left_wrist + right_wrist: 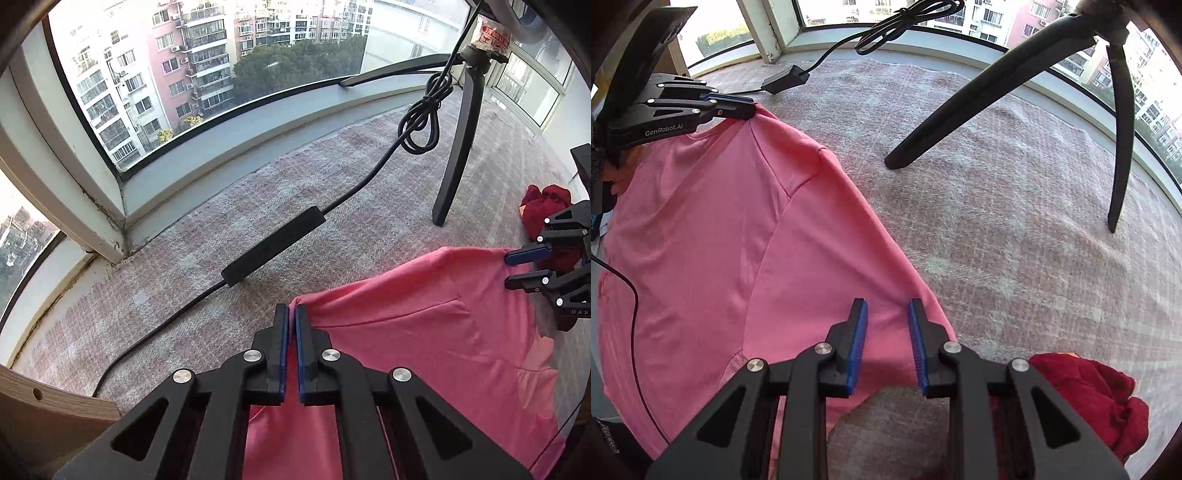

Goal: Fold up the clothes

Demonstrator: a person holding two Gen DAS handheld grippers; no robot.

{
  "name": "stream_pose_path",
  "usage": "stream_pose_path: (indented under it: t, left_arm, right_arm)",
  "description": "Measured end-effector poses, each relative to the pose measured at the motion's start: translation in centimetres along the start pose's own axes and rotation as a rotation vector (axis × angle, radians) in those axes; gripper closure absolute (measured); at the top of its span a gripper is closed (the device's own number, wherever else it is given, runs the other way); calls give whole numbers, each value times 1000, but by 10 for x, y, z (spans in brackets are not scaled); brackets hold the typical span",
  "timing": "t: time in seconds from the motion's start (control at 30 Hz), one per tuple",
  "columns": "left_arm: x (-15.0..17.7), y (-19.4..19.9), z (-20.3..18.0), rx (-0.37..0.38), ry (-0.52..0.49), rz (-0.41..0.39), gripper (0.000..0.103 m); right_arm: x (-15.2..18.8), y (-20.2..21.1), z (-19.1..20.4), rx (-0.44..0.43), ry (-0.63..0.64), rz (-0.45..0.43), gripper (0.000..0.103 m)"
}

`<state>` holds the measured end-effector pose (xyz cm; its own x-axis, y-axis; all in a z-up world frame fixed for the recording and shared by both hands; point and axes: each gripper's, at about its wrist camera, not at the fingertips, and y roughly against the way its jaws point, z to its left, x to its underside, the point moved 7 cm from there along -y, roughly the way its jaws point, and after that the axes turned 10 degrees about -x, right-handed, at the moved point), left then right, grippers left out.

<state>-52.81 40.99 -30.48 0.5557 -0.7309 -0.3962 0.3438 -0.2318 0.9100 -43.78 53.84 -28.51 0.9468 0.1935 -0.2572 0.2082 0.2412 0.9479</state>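
A pink T-shirt (pixel 424 325) hangs stretched between my two grippers above a pinkish-grey carpet (pixel 997 206). My left gripper (pixel 291 308) is shut on a bunched corner of the shirt's top edge. From the right wrist it shows at the upper left, the left gripper (pixel 748 105) pinching the shirt (pixel 713 229) near a shoulder seam. My right gripper (pixel 888 306) stands open, its blue pads (pixel 858 343) on either side of the shirt's right edge without clamping it. The left wrist view has the right gripper (pixel 511 269) at the shirt's far corner, jaws apart.
A crumpled dark red garment (pixel 1089 398) lies on the carpet to the right, also the red garment (pixel 546 206). Black tripod legs (pixel 979 92) stand ahead. A black cable with an adapter box (pixel 273 245) crosses the carpet. A window sill (pixel 258 133) curves behind; a wooden board (pixel 44 410) sits left.
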Motion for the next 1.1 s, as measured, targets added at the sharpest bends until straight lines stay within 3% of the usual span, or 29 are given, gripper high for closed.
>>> stream_pose_path:
  t: [0.07, 0.13, 0.2, 0.3, 0.47, 0.53, 0.8, 0.87, 0.93, 1.03, 1.1]
  left_arm:
    - [0, -2, 4, -7, 7, 17, 92]
    - [1, 2, 10, -15, 18, 26, 79]
    - [4, 20, 26, -38, 35, -13, 78]
    - [25, 56, 59, -39, 96, -54, 78]
    - [104, 88, 105, -119, 150, -12, 78]
    - [136, 86, 119, -110, 195, 20, 78]
    - [160, 59, 145, -141, 270, 50, 76]
    - [165, 53, 151, -149, 288, 57, 76]
    - [170, 50, 159, -169, 319, 72, 76]
    - [175, 80, 165, -191, 357, 36, 80]
    - [185, 112, 166, -219, 361, 1, 76]
  right_arm:
    - [0, 0, -3, -1, -8, 6, 80]
    - [-1, 0, -5, 1, -25, 19, 80]
    - [-5, 4, -8, 30, -38, 15, 80]
    - [-11, 13, 8, -26, -13, -26, 80]
    - [-22, 7, 38, -70, 57, -55, 75]
    - [-30, -3, 48, -94, 79, -39, 74]
    - [-20, -19, 48, -61, 100, 17, 71]
    - [-20, -21, 46, -25, 119, 26, 65]
    - [-20, -22, 39, 16, 114, 25, 43]
    - [-17, -16, 27, 23, 53, 13, 42]
    - [-14, 3, 28, -30, 30, -36, 42]
